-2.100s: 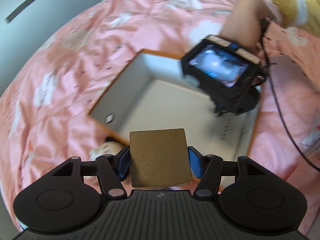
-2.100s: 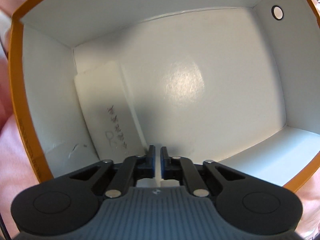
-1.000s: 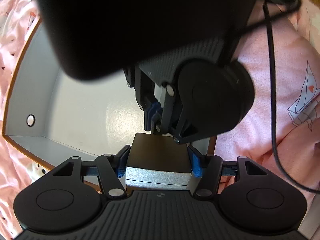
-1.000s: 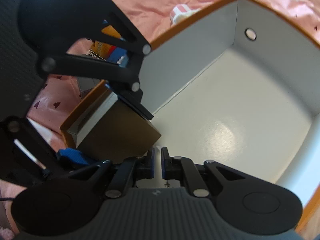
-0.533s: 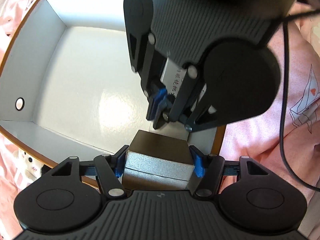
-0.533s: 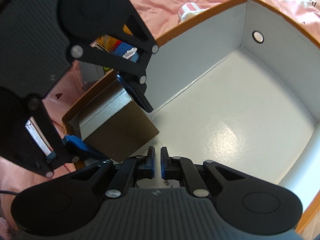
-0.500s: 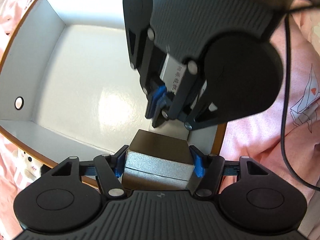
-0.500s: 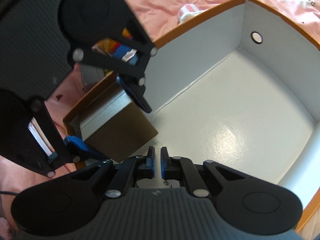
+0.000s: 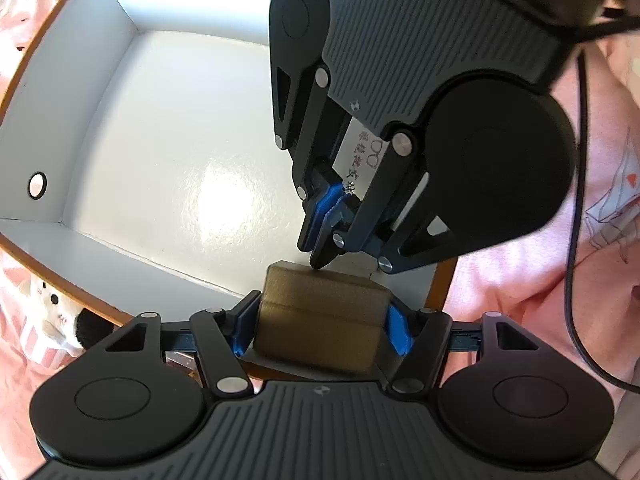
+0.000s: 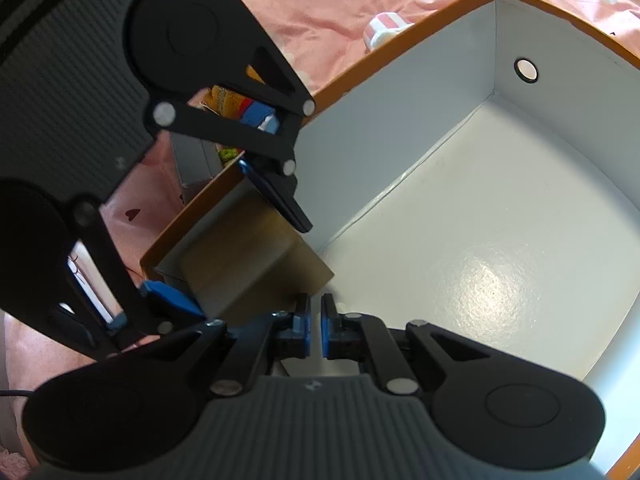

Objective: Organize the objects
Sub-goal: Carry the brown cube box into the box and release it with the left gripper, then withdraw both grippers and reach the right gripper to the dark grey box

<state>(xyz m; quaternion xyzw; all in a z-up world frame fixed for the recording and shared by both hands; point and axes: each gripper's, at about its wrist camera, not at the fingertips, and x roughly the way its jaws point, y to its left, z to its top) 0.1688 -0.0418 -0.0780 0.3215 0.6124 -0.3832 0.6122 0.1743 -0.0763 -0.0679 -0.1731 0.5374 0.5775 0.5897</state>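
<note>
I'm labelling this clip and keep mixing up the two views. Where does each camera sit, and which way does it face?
Left wrist: on the left gripper, facing down into the white box; its opening jaws flank the gold box, right gripper ahead.
Right wrist: on the right gripper, angled down into the white box; jaws shut, left gripper at left.
Shared: white box, gold box, pink bedding.

The pink bedsheet (image 10: 420,12) shows upside-down print, "Papercrane"; the white card (image 9: 362,156) carries dark handwritten characters, unreadable.
</note>
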